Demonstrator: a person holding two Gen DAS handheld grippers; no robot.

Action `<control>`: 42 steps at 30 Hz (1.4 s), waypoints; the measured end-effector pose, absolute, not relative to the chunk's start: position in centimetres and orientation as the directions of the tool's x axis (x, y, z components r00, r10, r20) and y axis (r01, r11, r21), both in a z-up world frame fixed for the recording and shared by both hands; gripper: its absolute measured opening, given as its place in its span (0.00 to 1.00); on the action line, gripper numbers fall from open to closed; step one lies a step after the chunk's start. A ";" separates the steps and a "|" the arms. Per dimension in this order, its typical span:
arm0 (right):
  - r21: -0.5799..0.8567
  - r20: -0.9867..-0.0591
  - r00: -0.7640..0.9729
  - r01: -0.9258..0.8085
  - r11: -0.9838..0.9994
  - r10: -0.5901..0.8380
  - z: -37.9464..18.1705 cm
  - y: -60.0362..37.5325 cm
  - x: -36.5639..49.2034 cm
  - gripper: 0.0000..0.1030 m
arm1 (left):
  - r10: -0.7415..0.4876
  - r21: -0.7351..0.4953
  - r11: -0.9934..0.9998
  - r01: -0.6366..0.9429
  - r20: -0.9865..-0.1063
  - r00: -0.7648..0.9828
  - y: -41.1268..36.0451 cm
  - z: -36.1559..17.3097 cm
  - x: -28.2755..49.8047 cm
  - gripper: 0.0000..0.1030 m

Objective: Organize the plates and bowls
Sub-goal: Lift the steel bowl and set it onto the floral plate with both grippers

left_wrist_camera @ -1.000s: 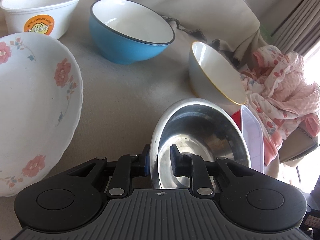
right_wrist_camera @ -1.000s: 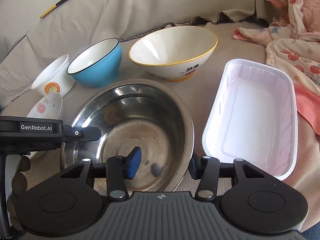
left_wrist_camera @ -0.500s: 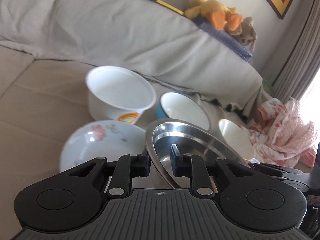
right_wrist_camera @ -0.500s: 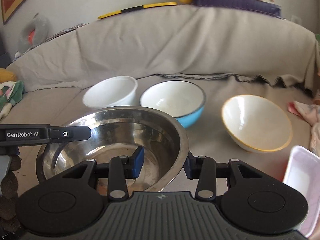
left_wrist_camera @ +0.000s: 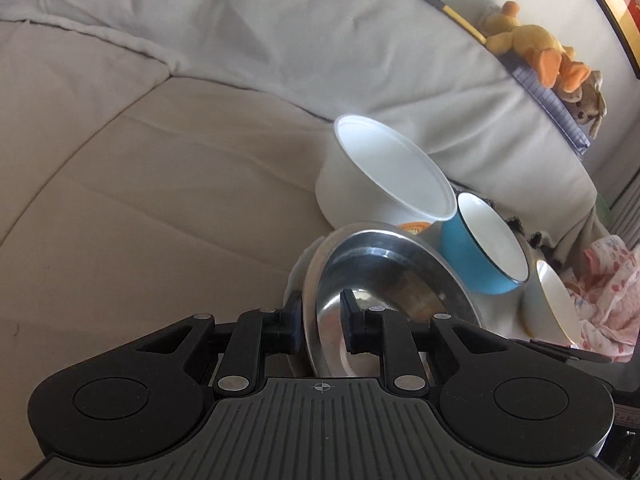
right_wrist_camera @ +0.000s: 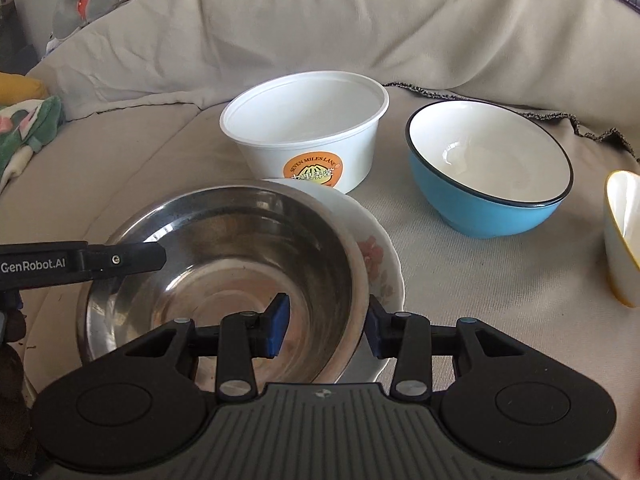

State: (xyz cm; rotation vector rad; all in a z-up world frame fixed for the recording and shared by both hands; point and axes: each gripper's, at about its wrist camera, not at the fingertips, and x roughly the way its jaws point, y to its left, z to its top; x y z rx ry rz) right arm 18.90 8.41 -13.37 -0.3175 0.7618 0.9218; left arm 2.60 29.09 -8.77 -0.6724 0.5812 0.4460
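Note:
A steel bowl (right_wrist_camera: 224, 264) sits over the white flowered plate (right_wrist_camera: 380, 256), which shows only at its right edge. My left gripper (left_wrist_camera: 320, 322) is shut on the steel bowl's (left_wrist_camera: 384, 276) near rim. My right gripper (right_wrist_camera: 326, 330) straddles the bowl's right rim with a gap at each pad, so it is open. The left gripper's finger (right_wrist_camera: 100, 262) shows at the bowl's left rim. A white tub with an orange label (right_wrist_camera: 308, 136), a blue bowl (right_wrist_camera: 488, 172) and a yellow-rimmed white bowl (right_wrist_camera: 622, 240) stand behind and to the right.
All lies on a beige covered sofa seat (left_wrist_camera: 140, 200). Pink flowered cloth (left_wrist_camera: 604, 292) lies at the right end. Plush toys (left_wrist_camera: 536, 52) sit on the sofa back. A green patterned cloth (right_wrist_camera: 24, 132) lies at the left.
Both grippers carried the steel bowl leftward from beside the white tray and lowered it over the flowered plate. The tray has left the right wrist view.

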 end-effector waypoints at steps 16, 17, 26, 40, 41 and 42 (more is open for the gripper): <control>0.049 -0.676 0.465 -0.747 0.663 0.573 -13.6 7.4 20.9 0.49 | 0.156 -0.544 0.664 -0.514 -0.571 0.806 31.0 -9.4 1.7 0.34; 0.053 -0.682 0.457 -0.748 0.661 0.571 -13.9 7.3 20.9 0.49 | 0.129 -0.571 0.658 -0.491 -0.557 0.820 31.1 -9.4 1.6 0.34; 0.105 -0.718 0.395 -0.753 0.650 0.574 -15.1 7.4 20.4 0.49 | 0.159 -0.469 0.681 -0.562 -0.655 0.739 30.6 -10.9 3.0 0.37; 0.268 -0.740 0.272 -0.720 0.641 0.615 -15.7 6.9 21.7 0.42 | 0.120 -0.479 0.668 -0.569 -0.686 0.718 29.3 -11.0 5.5 0.45; 0.264 -0.739 0.278 -0.718 0.644 0.614 -15.7 6.6 21.7 0.42 | 0.112 -0.481 0.674 -0.561 -0.684 0.720 29.1 -10.9 5.8 0.46; 0.258 -0.738 0.286 -0.717 0.648 0.611 -15.8 6.2 21.8 0.42 | 0.104 -0.482 0.681 -0.552 -0.682 0.724 28.8 -10.9 6.0 0.46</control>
